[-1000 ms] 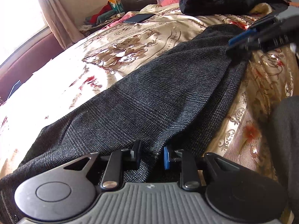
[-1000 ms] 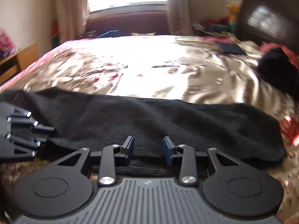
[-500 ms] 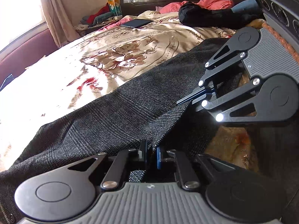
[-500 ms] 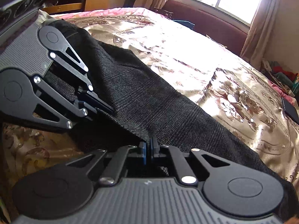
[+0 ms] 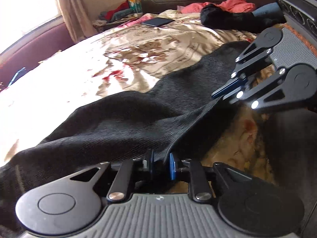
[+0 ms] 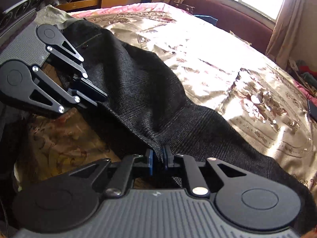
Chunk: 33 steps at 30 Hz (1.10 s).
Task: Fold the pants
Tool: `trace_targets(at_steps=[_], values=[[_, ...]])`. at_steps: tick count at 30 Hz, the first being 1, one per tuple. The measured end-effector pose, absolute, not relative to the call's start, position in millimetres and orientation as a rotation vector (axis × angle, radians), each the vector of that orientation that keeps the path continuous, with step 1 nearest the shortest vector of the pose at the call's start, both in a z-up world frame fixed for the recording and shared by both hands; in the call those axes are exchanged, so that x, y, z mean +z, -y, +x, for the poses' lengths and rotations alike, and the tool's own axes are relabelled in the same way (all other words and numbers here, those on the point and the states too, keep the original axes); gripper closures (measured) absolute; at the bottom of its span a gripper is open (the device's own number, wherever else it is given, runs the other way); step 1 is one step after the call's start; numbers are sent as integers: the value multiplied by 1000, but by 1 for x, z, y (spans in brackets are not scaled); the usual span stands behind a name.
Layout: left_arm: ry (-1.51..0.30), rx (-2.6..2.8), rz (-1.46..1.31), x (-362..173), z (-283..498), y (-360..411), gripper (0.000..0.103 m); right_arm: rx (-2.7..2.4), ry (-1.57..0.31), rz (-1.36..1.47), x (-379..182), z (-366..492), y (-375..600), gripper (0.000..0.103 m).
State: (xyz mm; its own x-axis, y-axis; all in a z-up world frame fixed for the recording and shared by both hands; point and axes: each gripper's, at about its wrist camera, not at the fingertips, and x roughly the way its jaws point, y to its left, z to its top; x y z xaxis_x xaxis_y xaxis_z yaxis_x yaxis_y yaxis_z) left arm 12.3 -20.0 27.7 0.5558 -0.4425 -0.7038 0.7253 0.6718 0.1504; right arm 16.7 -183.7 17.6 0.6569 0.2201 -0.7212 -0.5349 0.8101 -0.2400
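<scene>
Dark grey pants lie lengthwise across a floral bedspread; the left gripper and right gripper each pinch the near edge between their fingers, which have just eased slightly

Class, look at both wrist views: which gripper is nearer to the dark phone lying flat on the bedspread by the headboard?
Right. The right gripper grips the pants edge on the side toward the phone. The left gripper grips the same edge further from it, toward the waistband.
</scene>
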Motion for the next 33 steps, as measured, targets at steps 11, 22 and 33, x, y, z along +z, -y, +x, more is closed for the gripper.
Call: trace_targets(at_steps=[11, 22, 33], values=[[-734, -218, 451, 36, 26, -129, 64, 633, -721, -501, 18, 34, 102, 81], [-648, -130, 483, 36, 36, -127, 64, 444, -840, -240, 13, 41, 145, 77], [-656, -633, 483, 30, 39, 50, 63, -289, -707, 414, 7, -23, 389, 74]])
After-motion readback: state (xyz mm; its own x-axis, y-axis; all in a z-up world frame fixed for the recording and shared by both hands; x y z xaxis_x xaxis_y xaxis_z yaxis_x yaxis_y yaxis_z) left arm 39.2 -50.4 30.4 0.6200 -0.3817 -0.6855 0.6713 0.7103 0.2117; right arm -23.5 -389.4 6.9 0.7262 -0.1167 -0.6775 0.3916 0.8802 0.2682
